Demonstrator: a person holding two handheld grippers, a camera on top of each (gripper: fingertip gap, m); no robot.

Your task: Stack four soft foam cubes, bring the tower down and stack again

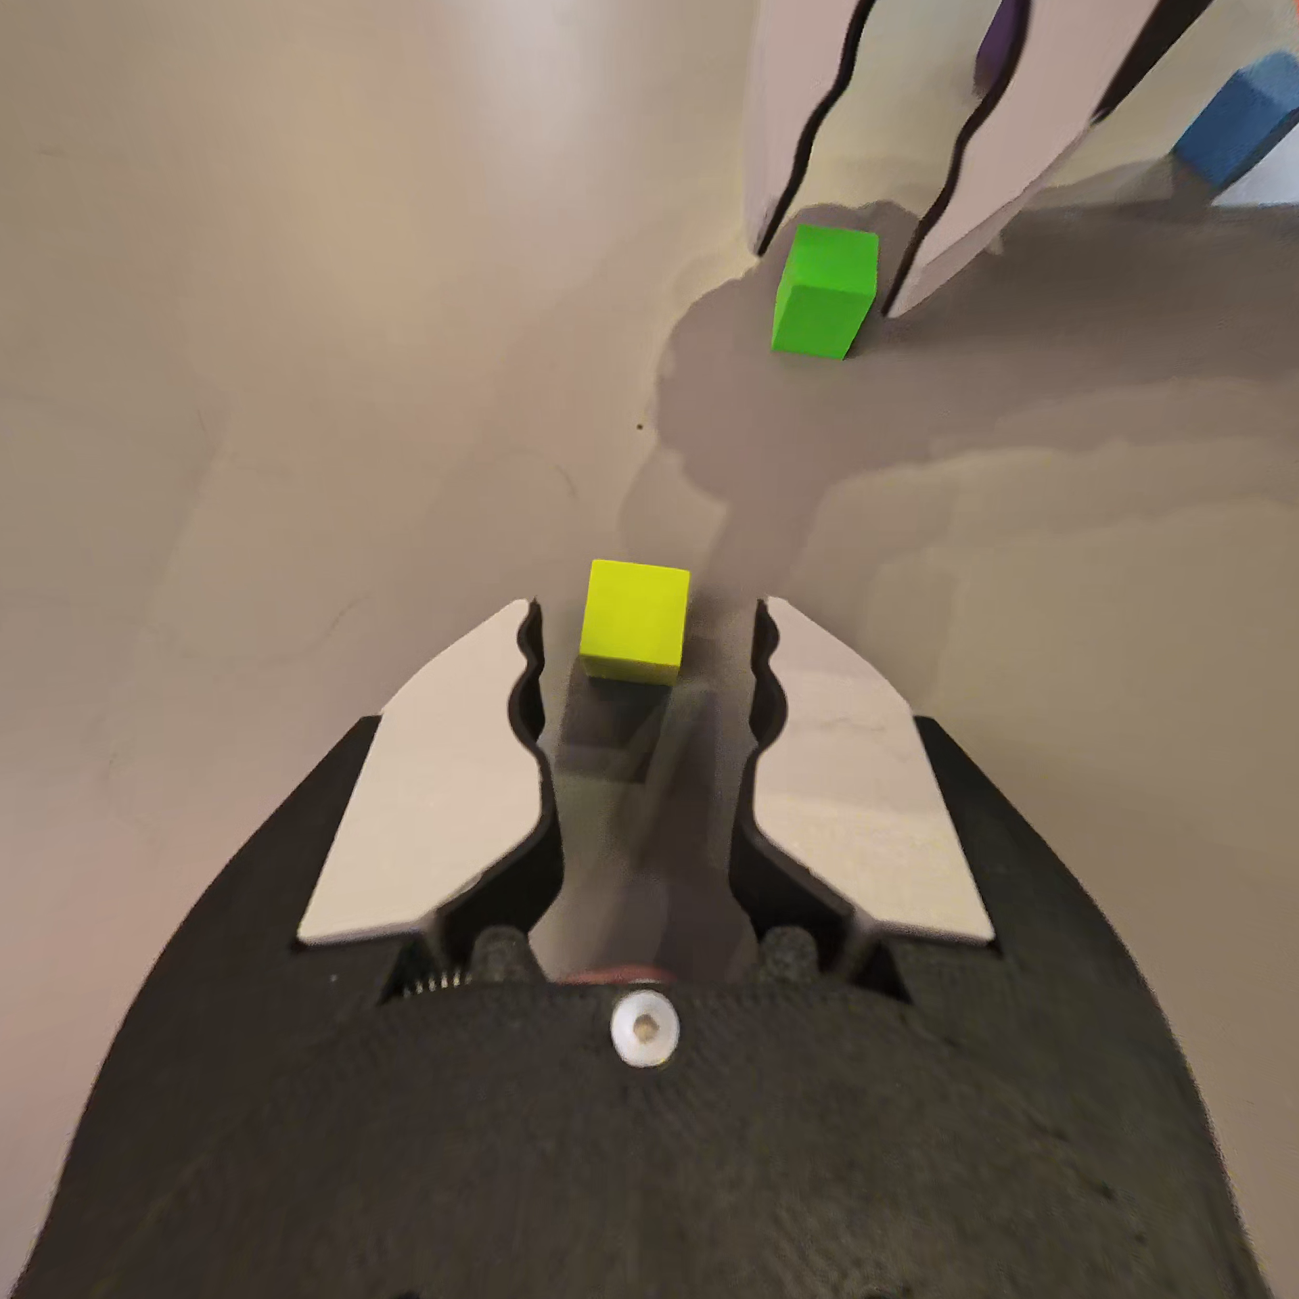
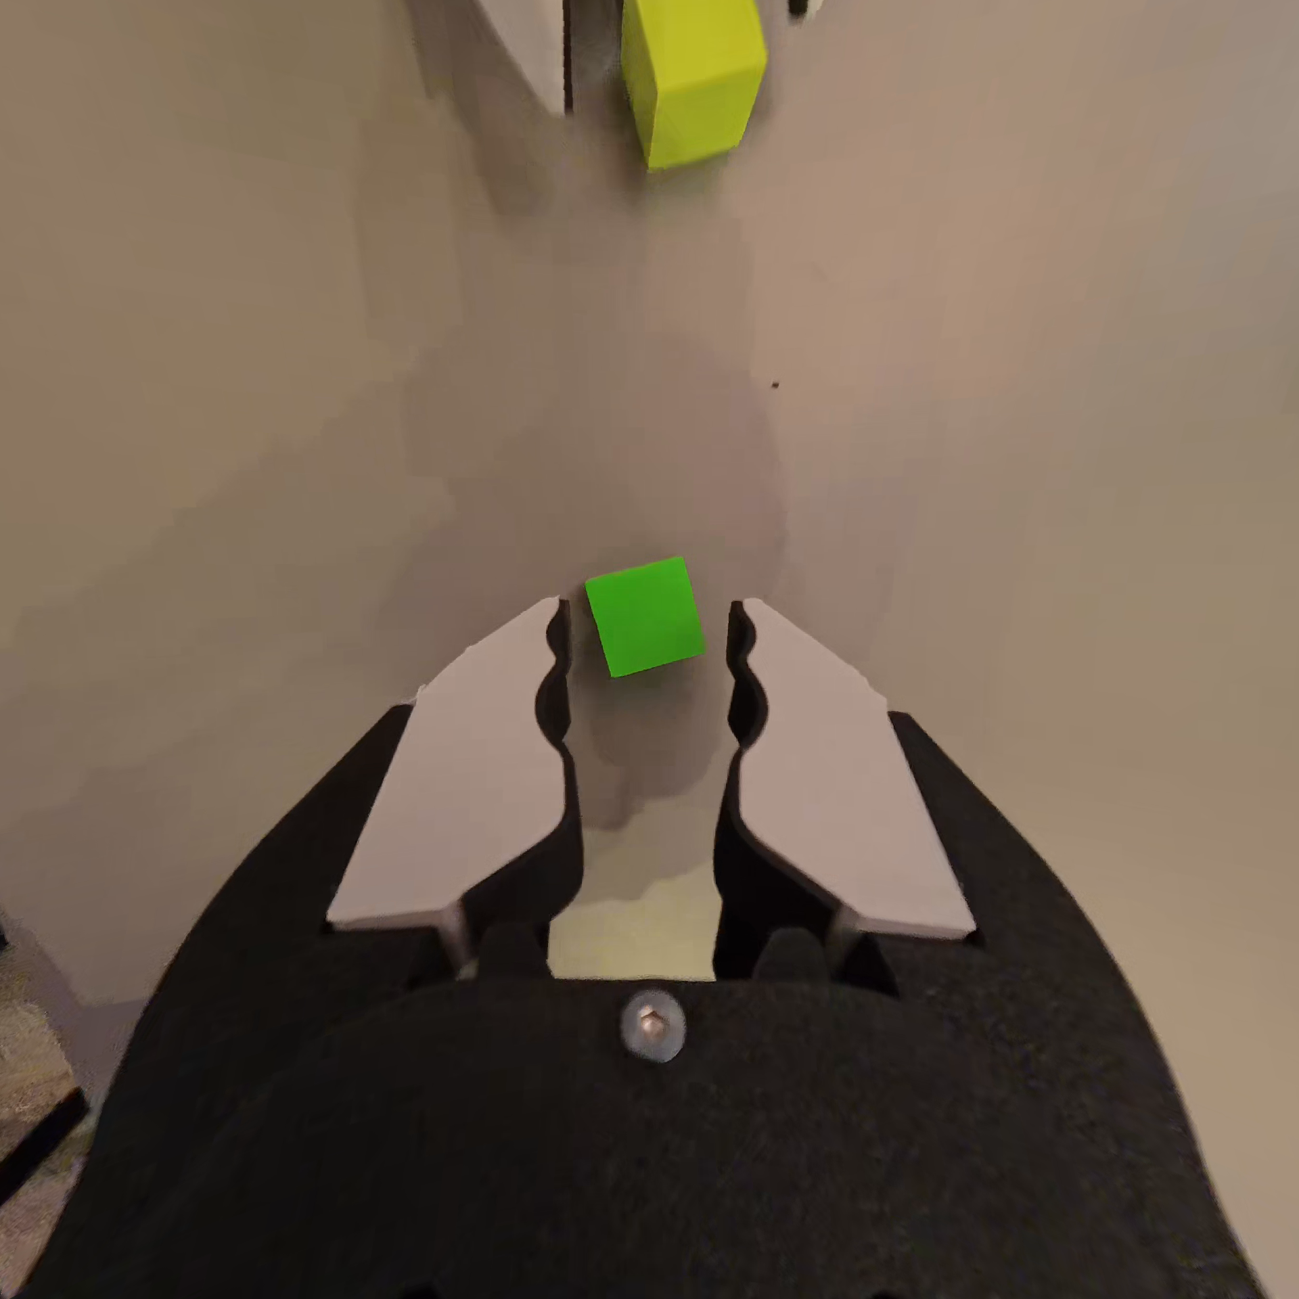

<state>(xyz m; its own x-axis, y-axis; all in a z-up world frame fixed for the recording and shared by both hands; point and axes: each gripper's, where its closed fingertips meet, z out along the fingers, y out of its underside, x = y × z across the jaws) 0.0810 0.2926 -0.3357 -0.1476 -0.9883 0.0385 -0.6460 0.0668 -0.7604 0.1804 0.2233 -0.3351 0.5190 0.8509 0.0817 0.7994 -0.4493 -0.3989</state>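
Beige, smooth tabletop (image 1: 281,351) lies under us; our left gripper (image 1: 647,611) and right gripper (image 2: 647,611) gape, straddling the yellow cube (image 1: 632,618) and green cube (image 2: 643,618) without touching.

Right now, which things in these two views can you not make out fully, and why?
- Purple thing, left wrist view: mostly hidden behind the right gripper's fingers.
- Blue cube, left wrist view: cut off by the right edge.
- Yellow cube, right wrist view: top cut off by the upper edge.

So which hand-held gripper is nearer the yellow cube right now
Left. The left hand-held gripper is open around the yellow cube, pads clear of it; the right hand-held gripper is farther off, straddling the green cube.
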